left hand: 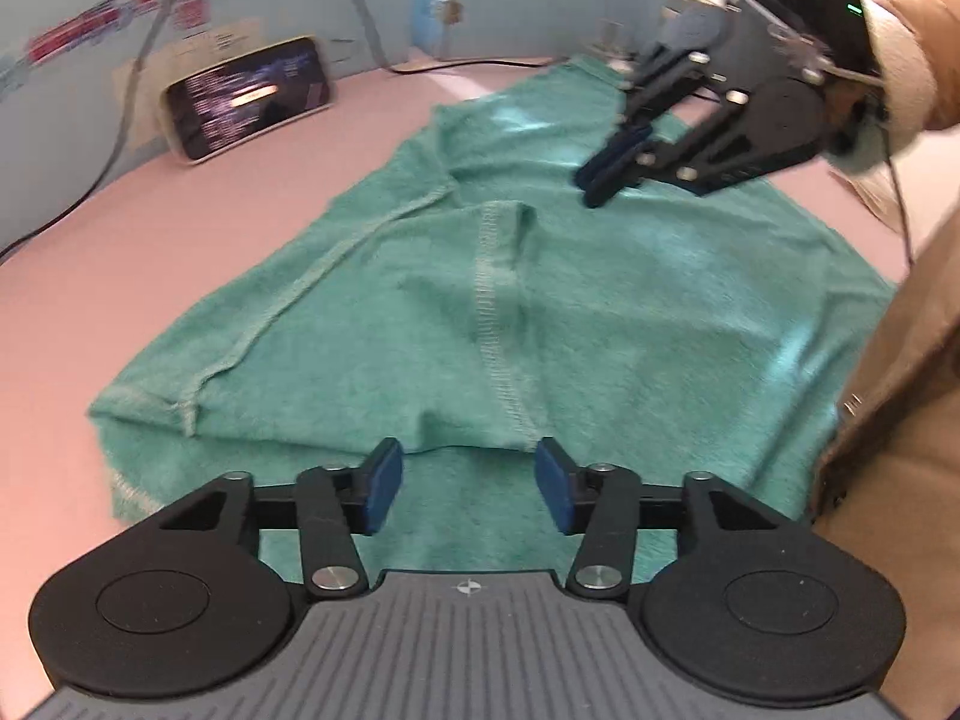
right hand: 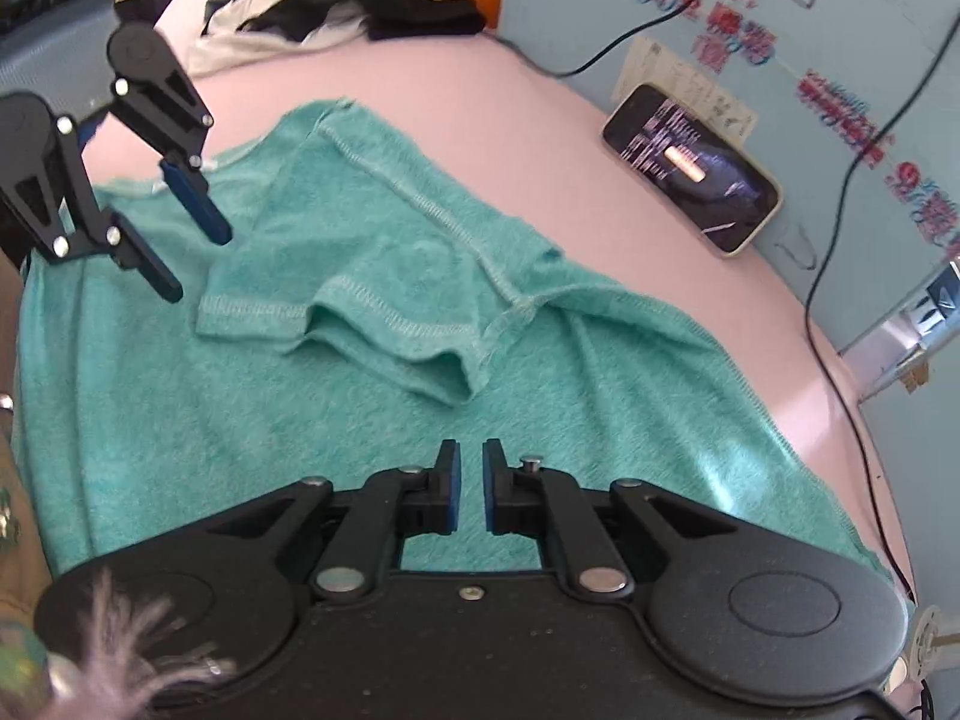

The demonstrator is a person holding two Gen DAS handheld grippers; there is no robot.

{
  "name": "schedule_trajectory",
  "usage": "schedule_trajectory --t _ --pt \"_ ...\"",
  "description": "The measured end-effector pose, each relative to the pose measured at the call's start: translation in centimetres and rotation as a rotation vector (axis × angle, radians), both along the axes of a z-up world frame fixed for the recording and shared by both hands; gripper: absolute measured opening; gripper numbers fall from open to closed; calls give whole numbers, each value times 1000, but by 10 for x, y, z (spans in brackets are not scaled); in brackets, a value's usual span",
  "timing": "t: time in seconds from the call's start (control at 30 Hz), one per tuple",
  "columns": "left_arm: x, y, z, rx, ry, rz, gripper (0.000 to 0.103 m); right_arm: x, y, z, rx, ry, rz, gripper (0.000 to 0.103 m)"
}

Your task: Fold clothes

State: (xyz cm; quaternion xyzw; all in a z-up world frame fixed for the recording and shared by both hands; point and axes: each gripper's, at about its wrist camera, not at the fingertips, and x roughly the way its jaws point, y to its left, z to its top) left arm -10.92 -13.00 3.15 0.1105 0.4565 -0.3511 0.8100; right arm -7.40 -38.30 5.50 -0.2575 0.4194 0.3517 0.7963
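Note:
A teal terry garment (left hand: 600, 312) lies spread on the pink table (left hand: 180, 252), one sleeve folded inward over the body. My left gripper (left hand: 468, 456) hovers over its near hem, jaws open and empty. At the far right, my right gripper (left hand: 591, 189) hangs just above the cloth with its fingers nearly together. In the right wrist view the garment (right hand: 300, 408) fills the middle, the folded sleeve (right hand: 372, 276) lying on top. There my right gripper (right hand: 471, 450) shows a narrow slit between its pads with nothing in it. The left gripper (right hand: 198, 267) stands open at upper left.
A phone (left hand: 249, 99) with a lit screen leans on the blue wall; it also shows as the phone (right hand: 696, 171). Cables run along the wall. A heap of dark and white clothes (right hand: 348, 6) lies at the far table end. A person's tan sleeve (left hand: 900, 390) borders the right.

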Motion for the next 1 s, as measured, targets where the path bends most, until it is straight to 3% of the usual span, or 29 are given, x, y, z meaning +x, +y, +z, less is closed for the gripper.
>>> schedule_trajectory --t 0.13,0.23,0.3,0.43,0.57,0.83,0.93,1.0 --pt "22 35 5 -128 54 293 63 15 -3 1 103 48 -92 11" --pt "33 46 1 -177 114 422 65 32 -14 -8 228 125 -196 11" --pt "36 47 -3 -199 135 453 65 43 -23 -14 317 160 -274 12" --pt "43 41 -10 -186 142 509 65 58 -32 -20 402 187 -392 25" --pt "50 38 -16 -126 124 544 65 63 -30 -22 414 191 -417 36" --pt "61 36 -17 -161 116 541 63 73 -14 -29 373 204 -393 37" --pt "63 36 -19 -172 117 541 52 76 -8 -35 354 210 -372 37" --pt "65 39 -20 -177 111 556 24 78 -4 -38 343 218 -356 37"
